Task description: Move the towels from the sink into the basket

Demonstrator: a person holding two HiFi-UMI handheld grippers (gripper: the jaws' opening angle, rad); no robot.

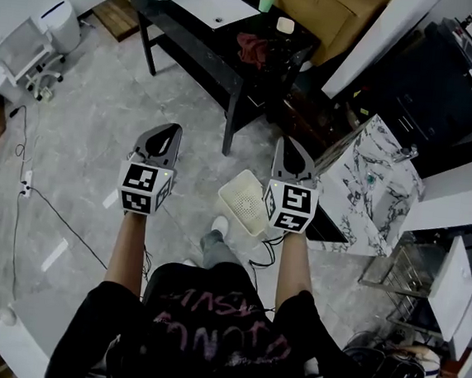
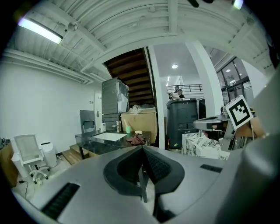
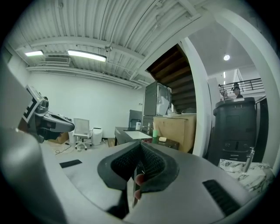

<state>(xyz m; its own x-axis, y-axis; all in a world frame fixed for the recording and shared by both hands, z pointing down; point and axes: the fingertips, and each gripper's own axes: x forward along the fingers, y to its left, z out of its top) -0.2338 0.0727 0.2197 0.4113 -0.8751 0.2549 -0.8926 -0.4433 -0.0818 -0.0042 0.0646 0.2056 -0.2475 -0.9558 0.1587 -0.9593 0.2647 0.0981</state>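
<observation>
A dark red towel (image 1: 254,49) lies crumpled on the black table (image 1: 197,35), to the right of the white sink basin (image 1: 208,5); in the left gripper view the towel (image 2: 136,139) shows just beyond the jaws. A white perforated basket (image 1: 243,200) stands on the floor between my hands, partly hidden by the right gripper. My left gripper (image 1: 168,132) and right gripper (image 1: 292,148) are held side by side, well short of the table. Each gripper's jaws are shut with nothing between them, as seen for the left gripper (image 2: 142,149) and the right gripper (image 3: 140,147).
A green cup (image 1: 266,2) and a soap bar (image 1: 285,24) sit on the table. A marble counter with a tap (image 1: 373,185) stands at the right, a cardboard box (image 1: 320,5) behind the table, and a white chair (image 1: 20,55) at the left. A cable (image 1: 59,217) crosses the floor.
</observation>
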